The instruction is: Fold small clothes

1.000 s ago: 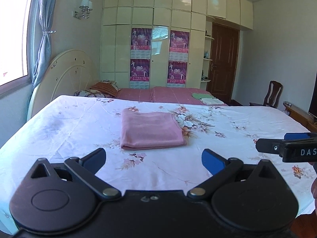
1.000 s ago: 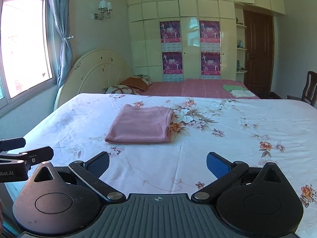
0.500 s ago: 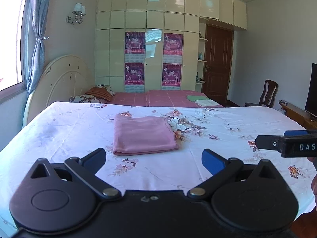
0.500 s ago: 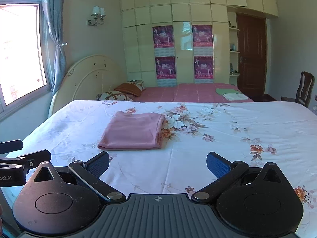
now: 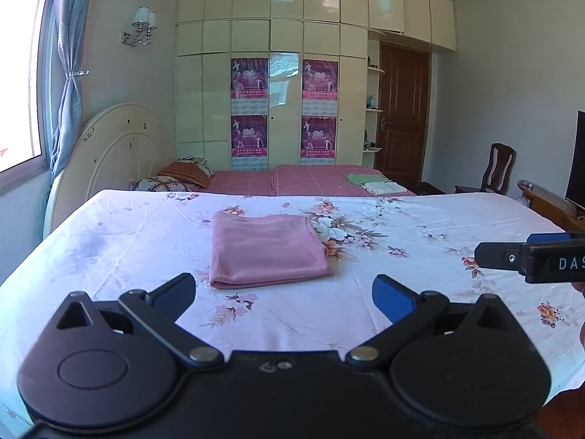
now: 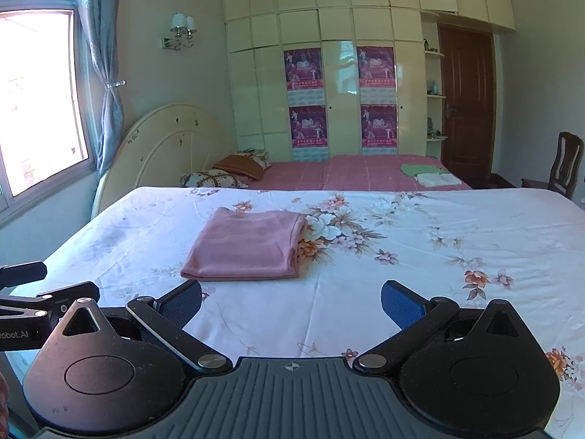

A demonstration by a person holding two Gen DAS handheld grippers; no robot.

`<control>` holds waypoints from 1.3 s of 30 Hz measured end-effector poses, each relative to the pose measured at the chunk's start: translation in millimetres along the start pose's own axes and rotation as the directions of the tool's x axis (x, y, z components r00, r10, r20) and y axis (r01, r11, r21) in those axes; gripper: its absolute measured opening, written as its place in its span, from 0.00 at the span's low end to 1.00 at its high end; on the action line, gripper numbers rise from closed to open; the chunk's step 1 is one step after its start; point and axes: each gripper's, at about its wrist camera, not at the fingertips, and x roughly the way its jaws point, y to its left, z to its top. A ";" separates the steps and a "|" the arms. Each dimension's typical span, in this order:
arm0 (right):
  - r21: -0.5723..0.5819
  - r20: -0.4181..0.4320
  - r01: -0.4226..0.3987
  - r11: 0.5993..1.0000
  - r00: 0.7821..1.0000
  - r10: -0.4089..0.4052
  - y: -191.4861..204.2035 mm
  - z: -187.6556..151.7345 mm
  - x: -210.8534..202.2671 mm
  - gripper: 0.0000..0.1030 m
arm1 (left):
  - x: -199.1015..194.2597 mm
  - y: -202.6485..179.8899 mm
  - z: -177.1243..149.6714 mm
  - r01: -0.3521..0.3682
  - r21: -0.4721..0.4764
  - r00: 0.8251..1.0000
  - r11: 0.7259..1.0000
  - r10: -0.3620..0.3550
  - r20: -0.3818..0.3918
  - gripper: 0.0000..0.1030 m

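Pink garment point(image 5: 265, 250) already folded flat at 12 o'clock on floral bedsheet point(image 5: 420, 226), well apart from left gripper point(image 5: 283, 294) and right gripper point(image 6: 291, 301), both spread wide and empty; folding seemingly complete.

The folded pink garment point(image 5: 267, 252) looked like soft, matt knit cloth, and it lay on a thin, lightly creased cotton-like bedsheet point(image 5: 420, 226) printed with flowers. The left gripper point(image 5: 283, 294) and right gripper point(image 6: 291, 298) were matt black plastic with small metal pivot pins and blue, finely textured pads point(image 6: 400, 301). Behind, the wardrobe point(image 5: 314, 36) had glossy cream panels with paper posters point(image 5: 249, 78), beside a brown wooden door point(image 5: 402, 117).
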 end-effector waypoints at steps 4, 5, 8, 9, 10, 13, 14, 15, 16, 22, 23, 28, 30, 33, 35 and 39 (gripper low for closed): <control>0.000 0.000 -0.003 1.000 1.000 0.003 -1.4 0.9 0.5 1.00 | 1.5 3.8 1.9 -0.002 -0.012 1.000 1.000 0.002 0.003 0.99; -0.001 0.001 0.000 1.000 1.000 0.000 -1.2 1.0 0.5 1.00 | 2.0 3.9 2.4 -0.002 -0.011 1.000 1.000 0.002 0.004 0.99; -0.001 0.001 -0.004 1.000 1.000 0.004 -0.8 1.4 1.1 1.00 | 3.4 3.2 3.0 0.000 -0.008 1.000 1.000 0.000 0.006 0.99; -0.002 0.002 -0.003 1.000 1.000 0.003 -0.5 1.6 1.2 1.00 | 4.0 2.9 3.1 0.002 -0.008 1.000 1.000 -0.002 0.005 0.99; -0.003 0.002 -0.002 1.000 1.000 0.002 -0.4 1.8 1.2 1.00 | 4.2 2.7 3.2 0.003 -0.007 1.000 1.000 -0.003 0.006 0.99; -0.004 0.002 -0.008 1.000 1.000 0.008 -0.1 2.3 2.1 1.00 | 4.6 1.5 3.6 0.005 0.000 1.000 1.000 -0.005 0.006 0.99; -0.005 0.003 -0.008 1.000 1.000 0.008 0.4 2.3 2.2 1.00 | 4.4 1.9 3.3 0.005 0.001 1.000 1.000 -0.005 0.007 0.99; -0.006 0.005 -0.008 1.000 1.000 0.008 0.3 2.4 2.4 1.00 | 4.4 2.4 3.3 0.005 0.000 1.000 1.000 -0.005 0.007 0.99; -0.008 0.004 -0.009 1.000 1.000 0.009 0.5 2.9 2.9 1.00 | 4.5 2.6 3.2 0.006 -0.001 1.000 1.000 -0.006 0.008 0.99; -0.014 0.008 -0.010 1.000 1.000 0.010 1.7 2.8 4.5 1.00 | 4.5 3.7 4.2 0.005 -0.002 1.000 1.000 -0.005 0.015 0.99; -0.016 0.007 -0.010 1.000 1.000 0.010 1.4 3.0 5.1 1.00 | 4.6 3.7 4.3 0.005 -0.003 1.000 1.000 -0.004 0.015 0.99; -0.022 0.009 -0.016 1.000 1.000 0.016 3.4 3.5 6.5 1.00 | 3.0 3.1 3.3 0.002 -0.005 1.000 1.000 -0.002 0.018 0.99; -0.025 0.011 -0.016 1.000 1.000 0.017 4.0 3.6 6.9 1.00 | 2.2 3.8 3.0 -0.001 -0.007 1.000 1.000 0.001 0.022 0.99; -0.029 0.010 -0.020 0.999 1.000 0.020 4.6 3.4 8.0 1.00 | 1.4 4.5 3.1 -0.003 -0.004 1.000 1.000 0.003 0.031 0.99; -0.032 0.012 -0.021 0.999 1.000 0.022 3.7 3.1 7.6 1.00 | 0.9 4.9 3.4 -0.004 -0.003 0.999 1.000 0.004 0.035 0.99; -0.036 0.014 -0.022 0.999 1.000 0.023 3.8 3.8 8.7 1.00 | -0.9 4.4 1.3 0.000 -0.009 0.999 1.000 0.000 0.038 0.99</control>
